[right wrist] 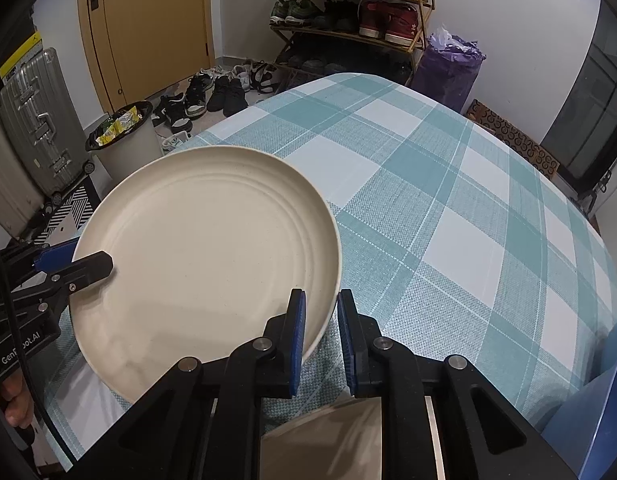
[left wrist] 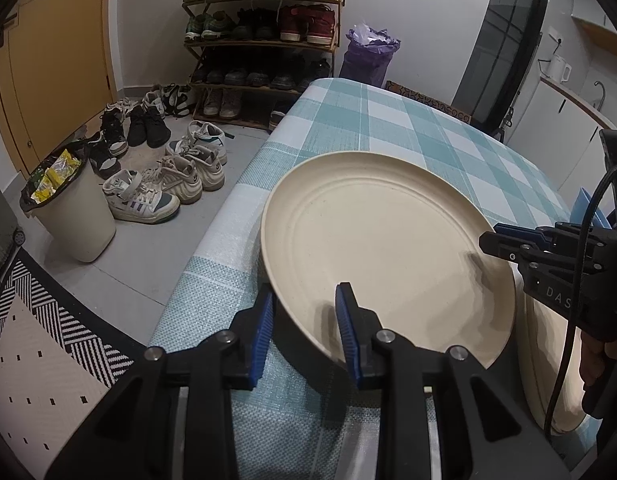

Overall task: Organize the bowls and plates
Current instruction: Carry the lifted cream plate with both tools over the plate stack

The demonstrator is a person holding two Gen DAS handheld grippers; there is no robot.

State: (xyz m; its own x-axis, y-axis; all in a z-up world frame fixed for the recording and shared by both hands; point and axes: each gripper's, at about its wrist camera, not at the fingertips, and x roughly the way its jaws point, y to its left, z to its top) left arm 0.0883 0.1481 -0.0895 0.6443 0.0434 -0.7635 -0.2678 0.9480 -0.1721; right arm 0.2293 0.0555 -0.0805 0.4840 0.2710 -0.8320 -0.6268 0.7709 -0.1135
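Plate (left wrist: 384, 248), cream-coloured with faint concentric rings, held tilted above the near edge of the bench (left wrist: 408, 120) by both tools at once. Left tool (left wrist: 304, 320) is narrowed onto the near-left rim, one blue pad above and one below; right tool (right wrist: 321, 324) pinches the opposite rim in the same way. Gripping at two opposed points presumably keeps so wide and shallow a dish from swinging or slipping. A second cream dish (left wrist: 556, 368), partly hidden, lies below at the right. The bench carries a teal-and-white checked cloth. Beyond it: a shoe rack (left wrist: 264, 40), loose sneakers on the grey floor, a bin (left wrist: 74, 216), a yellow door (right wrist: 148, 20) and a suitcase (right wrist: 36, 120).
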